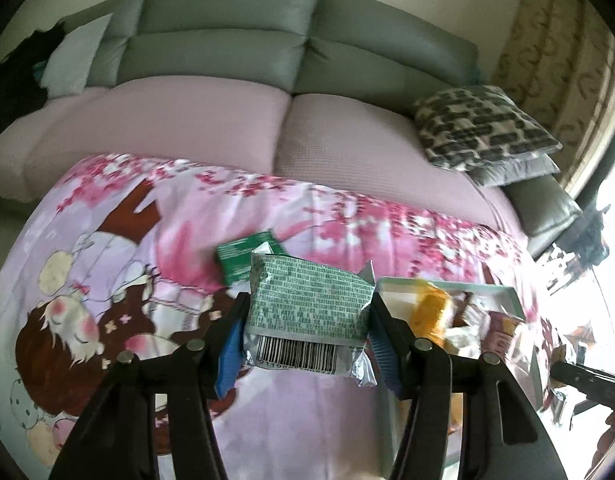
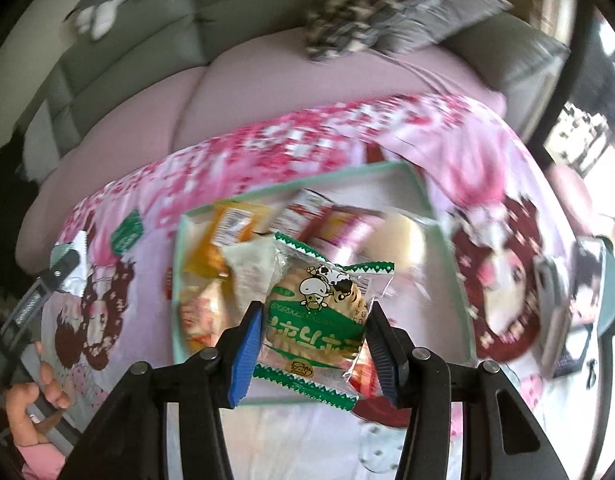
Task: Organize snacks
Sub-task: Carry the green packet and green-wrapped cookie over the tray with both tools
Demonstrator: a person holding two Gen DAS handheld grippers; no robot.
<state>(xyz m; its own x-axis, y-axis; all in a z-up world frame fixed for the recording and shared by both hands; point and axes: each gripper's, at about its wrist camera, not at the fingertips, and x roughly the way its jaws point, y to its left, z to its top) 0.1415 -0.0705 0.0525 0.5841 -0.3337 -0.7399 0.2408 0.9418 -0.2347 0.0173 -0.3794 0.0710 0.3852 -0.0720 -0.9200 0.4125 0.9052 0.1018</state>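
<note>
My left gripper (image 1: pixel 307 312) is shut on a silver-green snack packet (image 1: pixel 307 312), barcode side up, held above the pink cartoon cloth. A second green packet (image 1: pixel 243 256) lies on the cloth just behind it. My right gripper (image 2: pixel 313 332) is shut on a clear green-edged biscuit packet with a cow drawing (image 2: pixel 315 312), held over the front part of the pale green tray (image 2: pixel 455 264). The tray holds several snacks: an orange packet (image 2: pixel 231 228), a red-and-white packet (image 2: pixel 315 216) and pale round ones. The tray (image 1: pixel 503 292) also shows at the right of the left wrist view.
The pink cartoon cloth (image 1: pixel 107 280) covers the table. Behind it stands a sofa with pink seat cushions (image 1: pixel 187 128) and a patterned pillow (image 1: pixel 483 124). A person's hand (image 2: pixel 35 400) holds the left gripper handle at the left of the right wrist view. A green packet (image 2: pixel 125 234) lies left of the tray.
</note>
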